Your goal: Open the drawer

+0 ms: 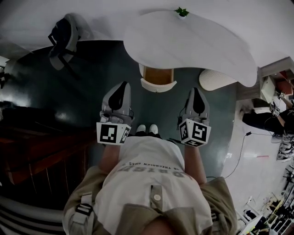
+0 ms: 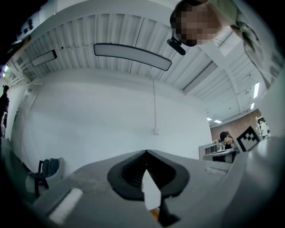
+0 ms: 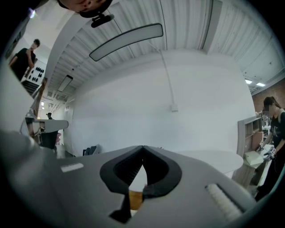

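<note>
Obs1: Shirt (image 1: 147, 174), white, nearest lens; 2 shoes (image 1: 147, 129) past its hem, on floor.
Obs2: Grippers, count + state?
Obs1: 2. Left gripper (image 1: 120, 87) & right gripper (image 1: 195, 91) both closed, tips meeting, nothing betw. jaws.
Obs2: Drawer?
Obs1: 1 drawer (image 1: 157, 75), wood-brown w/ white front, under near edge of white table (image 1: 193, 41). Ahead of both tips, betw. them, apart from each. Also 1 chair (image 1: 64, 39), 1 plant (image 1: 182, 12) at table's far edge.

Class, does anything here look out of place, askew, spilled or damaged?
Nothing stands out. The white curved table carries only a small green plant at its far edge; the wooden drawer unit beneath sits square.
</note>
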Available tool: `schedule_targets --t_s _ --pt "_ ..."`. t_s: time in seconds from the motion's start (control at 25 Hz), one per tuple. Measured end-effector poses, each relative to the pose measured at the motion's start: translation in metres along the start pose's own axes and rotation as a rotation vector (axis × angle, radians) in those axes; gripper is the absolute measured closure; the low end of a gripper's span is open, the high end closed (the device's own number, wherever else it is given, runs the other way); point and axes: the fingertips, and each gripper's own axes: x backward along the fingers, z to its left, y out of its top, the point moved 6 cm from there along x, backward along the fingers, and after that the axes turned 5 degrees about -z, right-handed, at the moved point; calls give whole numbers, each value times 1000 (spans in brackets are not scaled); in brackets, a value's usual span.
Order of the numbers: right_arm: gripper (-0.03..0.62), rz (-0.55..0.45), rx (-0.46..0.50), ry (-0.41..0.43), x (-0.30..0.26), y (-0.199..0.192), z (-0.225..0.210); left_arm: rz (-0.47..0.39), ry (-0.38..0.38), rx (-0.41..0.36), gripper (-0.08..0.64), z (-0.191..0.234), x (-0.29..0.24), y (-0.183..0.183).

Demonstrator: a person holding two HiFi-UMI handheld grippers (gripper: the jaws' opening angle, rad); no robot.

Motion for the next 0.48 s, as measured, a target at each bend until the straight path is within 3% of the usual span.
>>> schedule_targets --t_s 0.48 --pt "589 -26 28 7 -25 -4 10 11 -3 4 558 22 -11 -10"
